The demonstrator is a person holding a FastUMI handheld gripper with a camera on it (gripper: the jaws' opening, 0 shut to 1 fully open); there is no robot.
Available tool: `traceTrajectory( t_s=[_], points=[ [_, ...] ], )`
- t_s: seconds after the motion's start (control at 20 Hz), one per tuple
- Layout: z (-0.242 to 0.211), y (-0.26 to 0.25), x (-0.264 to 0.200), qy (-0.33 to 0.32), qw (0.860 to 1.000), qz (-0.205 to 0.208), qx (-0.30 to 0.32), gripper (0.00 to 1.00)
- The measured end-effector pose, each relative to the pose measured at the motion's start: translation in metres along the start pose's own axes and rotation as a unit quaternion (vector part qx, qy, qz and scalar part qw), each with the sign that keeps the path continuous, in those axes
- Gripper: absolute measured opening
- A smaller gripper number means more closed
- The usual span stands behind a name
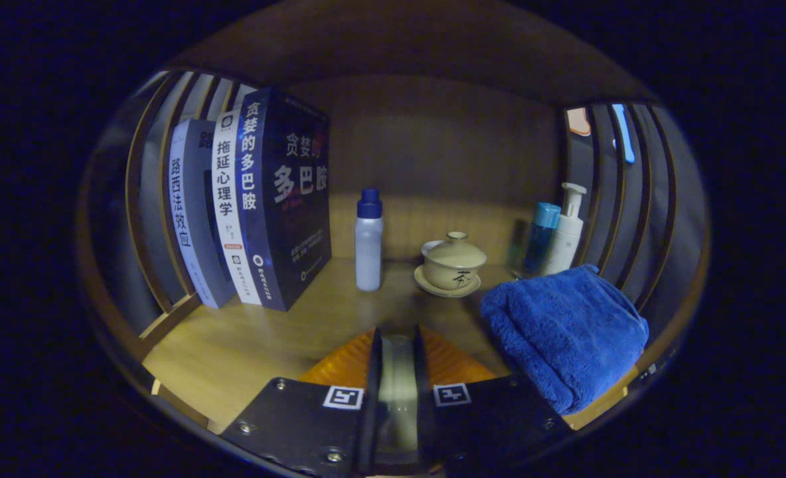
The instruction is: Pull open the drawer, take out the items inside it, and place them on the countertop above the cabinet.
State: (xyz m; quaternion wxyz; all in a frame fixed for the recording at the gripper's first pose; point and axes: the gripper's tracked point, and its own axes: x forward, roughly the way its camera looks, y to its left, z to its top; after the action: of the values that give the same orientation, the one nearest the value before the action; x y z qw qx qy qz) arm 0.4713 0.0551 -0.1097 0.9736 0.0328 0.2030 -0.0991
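My gripper (397,337) hovers low over the wooden countertop (247,345), with both fingers pressed on a narrow, pale translucent item (396,382) that stands upright between them. I cannot tell what the item is. Just beyond the fingertips stands a lidded cream tea bowl (453,260) on its saucer. To the left of the bowl is a small grey bottle with a blue cap (369,240). A folded blue towel (565,332) lies to the right of the fingers, close beside them.
Three books (253,199) stand upright at the back left. A blue-capped bottle (540,238) and a white pump bottle (565,229) stand at the back right. Slatted wooden side walls (622,192) and a wooden back panel enclose the countertop.
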Motion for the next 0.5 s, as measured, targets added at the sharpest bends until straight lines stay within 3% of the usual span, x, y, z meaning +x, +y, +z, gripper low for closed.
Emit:
traceTrajectory(
  t_s=[0.1, 0.35, 0.5],
  points=[
    [0.0, -0.001, -0.004, -0.001, 1.0, 0.004, -0.006, 0.27],
    [0.03, -0.001, -0.044, -0.06, 0.998, 0.015, -0.027, 0.8],
    [0.042, 0.002, -0.086, -0.083, 0.996, 0.035, -0.022, 0.9]
  ],
)
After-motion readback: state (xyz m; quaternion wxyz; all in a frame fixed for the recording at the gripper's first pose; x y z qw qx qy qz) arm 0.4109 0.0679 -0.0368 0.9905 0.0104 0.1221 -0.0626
